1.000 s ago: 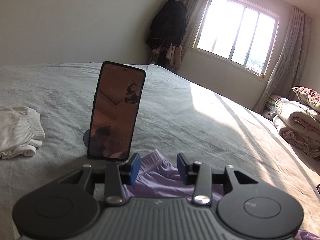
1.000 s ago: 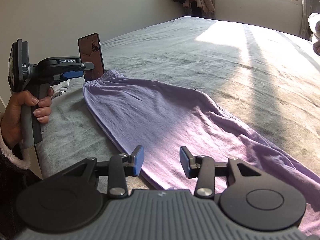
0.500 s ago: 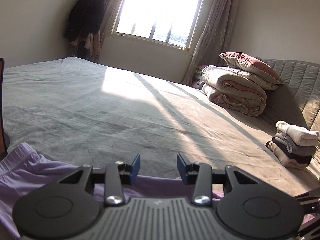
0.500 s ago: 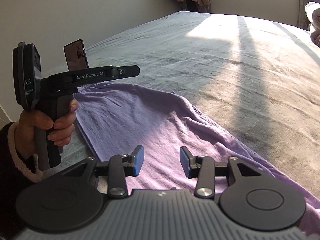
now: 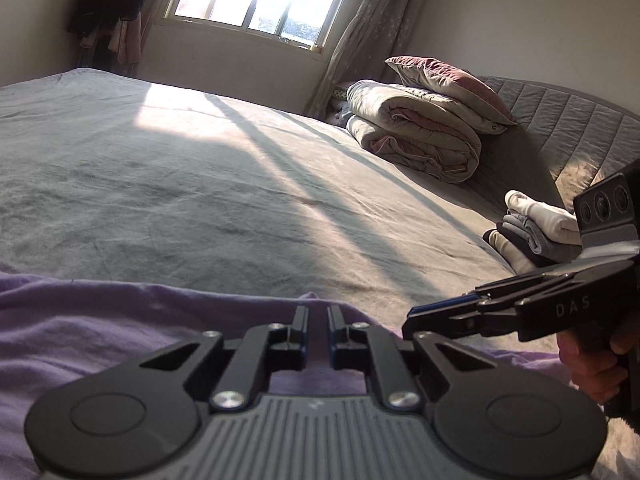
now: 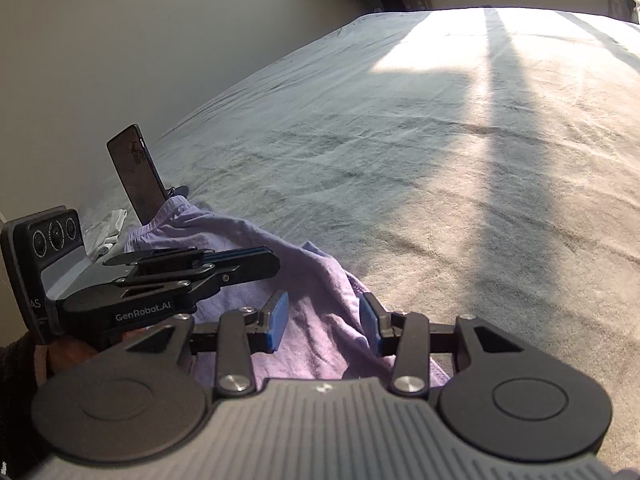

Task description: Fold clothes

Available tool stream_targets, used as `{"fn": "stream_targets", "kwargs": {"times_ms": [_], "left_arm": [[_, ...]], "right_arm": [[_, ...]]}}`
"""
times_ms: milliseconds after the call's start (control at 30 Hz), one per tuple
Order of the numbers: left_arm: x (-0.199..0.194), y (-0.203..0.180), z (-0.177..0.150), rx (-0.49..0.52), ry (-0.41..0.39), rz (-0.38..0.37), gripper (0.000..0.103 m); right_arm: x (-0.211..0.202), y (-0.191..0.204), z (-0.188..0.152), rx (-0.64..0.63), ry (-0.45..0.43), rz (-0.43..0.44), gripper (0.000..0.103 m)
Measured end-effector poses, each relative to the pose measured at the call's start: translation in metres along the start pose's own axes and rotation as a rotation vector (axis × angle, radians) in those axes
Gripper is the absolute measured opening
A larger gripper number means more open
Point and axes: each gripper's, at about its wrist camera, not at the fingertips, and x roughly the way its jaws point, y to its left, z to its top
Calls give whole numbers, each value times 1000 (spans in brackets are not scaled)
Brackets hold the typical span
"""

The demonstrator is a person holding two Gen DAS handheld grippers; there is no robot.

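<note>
Left wrist view shows your left tongs (image 5: 317,330) clamped on the purple trousers (image 5: 120,320) on the bed (image 5: 200,184); your right tongs (image 6: 324,322) sit apart over them

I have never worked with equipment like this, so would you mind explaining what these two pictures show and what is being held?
There is no robot: a person holds a two-finger gripper in each hand, each carrying a wide-angle camera looking along its fingers.

The left camera's picture shows the left gripper with its jaws nearly closed on a fold of the purple garment, and the right gripper coming in from the side.

The right camera's picture shows the right gripper open over the same garment.

All of this lies on a grey bed. A phone stands propped on it, and a stack of folded clothes and a rolled quilt lie near the headboard.
</note>
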Motion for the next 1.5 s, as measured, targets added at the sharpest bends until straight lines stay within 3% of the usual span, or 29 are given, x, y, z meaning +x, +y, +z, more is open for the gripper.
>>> {"fn": "stream_targets", "kwargs": {"times_ms": [133,267,367,667,733,833,867,1000,1033,1067,1267,1400,1500], "left_arm": [[11,11,-4,-63,71,-32,6],[12,23,-4,-145,86,-70,6],[13,32,-4,-213,95,-99,6],[7,56,-4,-433,41,-201,14],[9,55,-4,-434,55,-162,14],[14,51,-5,-399,94,-86,2],[15,51,-5,-390,97,-81,2],[16,50,-4,-379,101,-75,3],[16,50,-4,-376,102,-74,4],[15,50,-4,-369,103,-74,4],[8,48,-3,-299,123,-87,4],[3,48,-3,-256,130,-99,4],[0,49,-4,-219,148,-97,4]], "right_arm": [[17,1,3,-29,19,-11,42],[25,5,2,-65,25,-15,12],[26,11,0,-107,42,-14,6],[34,29,-4,-178,111,-2,4],[35,33,-4,-193,125,1,4],[37,35,-3,-194,136,9,5],[37,35,-2,-187,138,11,11],[38,17,6,-49,130,35,24],[40,10,8,5,129,55,45],[41,4,9,53,124,81,55],[58,-24,15,387,103,227,55],[73,-28,16,525,95,293,54],[81,-28,21,566,86,286,30]]}}
